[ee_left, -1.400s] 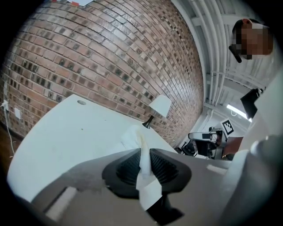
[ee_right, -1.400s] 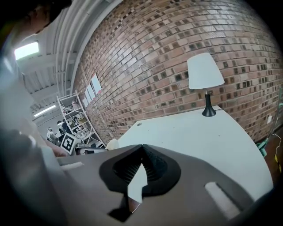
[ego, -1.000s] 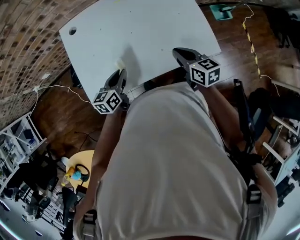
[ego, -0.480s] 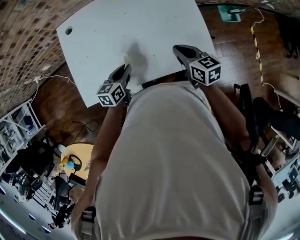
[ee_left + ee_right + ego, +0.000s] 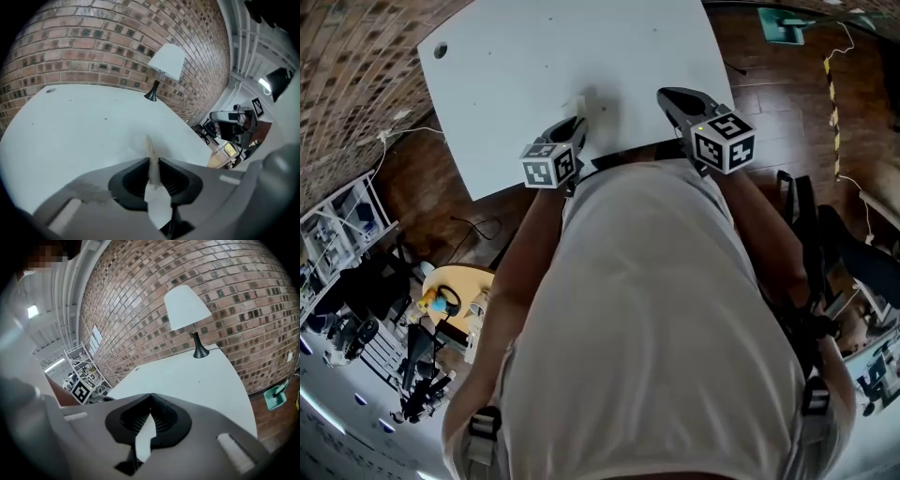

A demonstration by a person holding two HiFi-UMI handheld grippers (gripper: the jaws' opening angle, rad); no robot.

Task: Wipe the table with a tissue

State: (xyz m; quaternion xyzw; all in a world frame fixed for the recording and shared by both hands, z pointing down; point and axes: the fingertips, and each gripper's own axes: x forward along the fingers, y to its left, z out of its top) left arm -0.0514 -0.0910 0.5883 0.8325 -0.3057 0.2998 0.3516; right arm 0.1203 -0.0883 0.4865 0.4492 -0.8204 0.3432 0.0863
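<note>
A thin, crumpled tissue [image 5: 150, 151] sticks out from the jaws of my left gripper [image 5: 152, 162], which is shut on it. The tissue's tip touches the white table [image 5: 79, 126]. In the head view the left gripper [image 5: 577, 123] is over the table's near edge, with the tissue [image 5: 581, 105] just ahead of it. My right gripper [image 5: 668, 95] hovers over the same edge further right. In its own view the right gripper [image 5: 150, 397] has its jaws shut with nothing between them. The table [image 5: 197, 376] stretches ahead of it.
A lamp [image 5: 165, 65] with a white shade stands at the table's far side against a brick wall; the lamp [image 5: 189, 310] shows in the right gripper view too. A small hole [image 5: 441, 51] marks the table's left corner. Cables, shelving and a yellow stool [image 5: 455, 281] are on the wooden floor.
The left gripper has slid to the right along the table's near edge with the tissue in it. The right gripper has stayed roughly in place.
</note>
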